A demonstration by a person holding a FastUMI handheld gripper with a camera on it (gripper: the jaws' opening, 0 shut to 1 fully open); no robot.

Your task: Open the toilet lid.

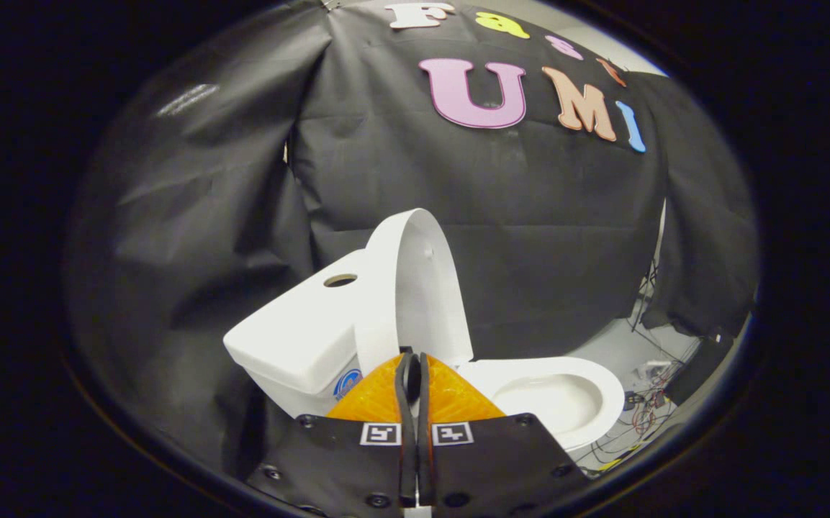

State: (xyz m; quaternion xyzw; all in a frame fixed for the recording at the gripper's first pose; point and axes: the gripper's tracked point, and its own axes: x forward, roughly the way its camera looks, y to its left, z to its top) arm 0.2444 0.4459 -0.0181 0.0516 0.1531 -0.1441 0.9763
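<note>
The gripper (415, 360) has its fingers closed together on nothing, just short of the raised toilet lid (418, 280) leaning toward the tank (299, 338), with loose wires (645, 417) on the pale floor (623, 352).

The floor (620, 352) is a plain pale grey surface, mostly hidden by the black cloth wall (530, 237) hanging down to it. A white toilet (558, 399) stands right on it, its lid up against the tank. Off to the side of the bowl there's a messy tangle of thin wires (641, 417), red, yellow and black, sprawled loose on the floor.
</note>
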